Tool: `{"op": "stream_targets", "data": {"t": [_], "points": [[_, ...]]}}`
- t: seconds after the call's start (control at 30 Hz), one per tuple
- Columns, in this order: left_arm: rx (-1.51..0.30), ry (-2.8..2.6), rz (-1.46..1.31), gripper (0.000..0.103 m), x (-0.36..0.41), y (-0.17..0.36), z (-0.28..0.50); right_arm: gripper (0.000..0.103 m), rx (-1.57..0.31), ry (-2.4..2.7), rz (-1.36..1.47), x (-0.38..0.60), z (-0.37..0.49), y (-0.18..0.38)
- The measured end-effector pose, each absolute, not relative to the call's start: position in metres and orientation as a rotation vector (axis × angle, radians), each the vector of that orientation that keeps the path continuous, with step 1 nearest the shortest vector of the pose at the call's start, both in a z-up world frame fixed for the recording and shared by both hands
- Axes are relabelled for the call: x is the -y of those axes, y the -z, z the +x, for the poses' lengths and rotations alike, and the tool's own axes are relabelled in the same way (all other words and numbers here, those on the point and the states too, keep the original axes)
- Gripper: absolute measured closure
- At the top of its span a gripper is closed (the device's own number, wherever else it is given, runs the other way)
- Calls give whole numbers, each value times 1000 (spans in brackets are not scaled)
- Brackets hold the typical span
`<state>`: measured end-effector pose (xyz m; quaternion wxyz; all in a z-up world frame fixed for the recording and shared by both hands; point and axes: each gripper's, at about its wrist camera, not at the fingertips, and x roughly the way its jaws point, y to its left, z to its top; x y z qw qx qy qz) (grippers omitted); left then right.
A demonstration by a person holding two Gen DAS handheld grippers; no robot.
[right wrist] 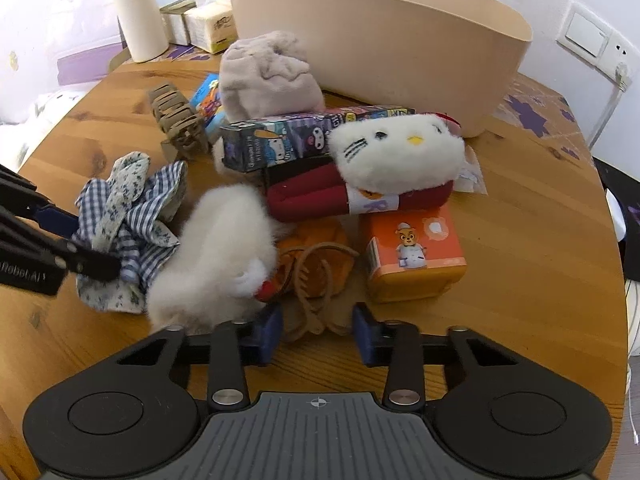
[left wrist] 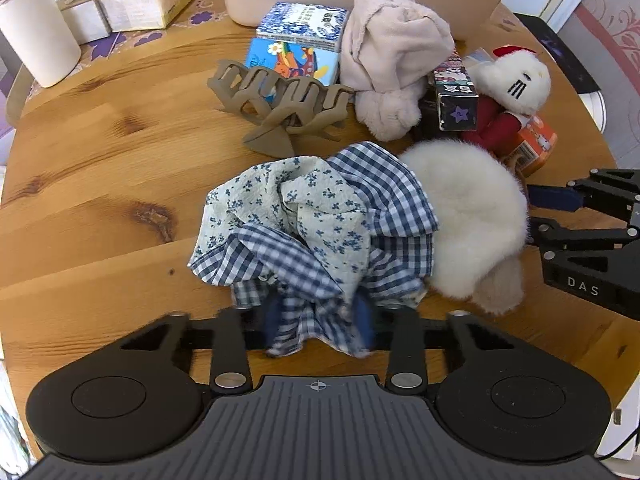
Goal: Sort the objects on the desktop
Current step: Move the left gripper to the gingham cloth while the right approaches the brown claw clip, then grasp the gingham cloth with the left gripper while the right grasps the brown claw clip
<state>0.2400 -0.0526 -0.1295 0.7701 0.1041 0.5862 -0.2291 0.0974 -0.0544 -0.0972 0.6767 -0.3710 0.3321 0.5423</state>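
**Sorting barely begun: the pile is on the surface, the bin looks unfilled**

The left tool (left wrist: 320, 324) has its blue pads pressed into the near edge of the checked and floral cloth scrunchie (left wrist: 316, 224), so it appears clamped on that fabric, which lies on the wooden surface (left wrist: 100, 168) just beside the white fluffy scrunchie (left wrist: 472, 216). The right tool (right wrist: 318, 334) stands with its pads apart, low over a thin brown hair clip (right wrist: 320, 280) and an orange item beneath it, gripping nothing.

As for progress, I judge almost everything is left. The beige bin (right wrist: 400, 52) stands at the back, and its inside is hidden from both views. In front of it lie a taupe claw clip (left wrist: 280, 108), a pinkish plush cloth (left wrist: 392, 52), tissue packets (left wrist: 300, 24), a cartoon-printed box (right wrist: 280, 144), a white cat plush (right wrist: 396, 156) and an orange box (right wrist: 416, 252), crowded together and partly stacked.

The surface is round, knotty pine. Behind it are a white tumbler (left wrist: 36, 28), tissue packs, a white wall and a wall switch (right wrist: 588, 36).
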Motion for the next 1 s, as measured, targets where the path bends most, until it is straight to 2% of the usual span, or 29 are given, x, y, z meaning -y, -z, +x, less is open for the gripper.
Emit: {"op": "stream_targets", "data": {"t": [0.07,0.1,0.27,0.53,1.0], "points": [[-1266,497,233,75,51,128,239,70,-749,-1224,-836,56,96,97],[-1260,498,241,76,50,127,238,76,-748,-1227,-839,58,96,97],[-1234,500,275,84,44,123,235,75,-756,-1233,-850,66,95,96],[-1178,497,272,89,35,112,231,75,-730,-1254,-844,80,97,88],[-1091,481,255,89,18,82,221,75,-653,-1306,-794,100,99,57]]}}
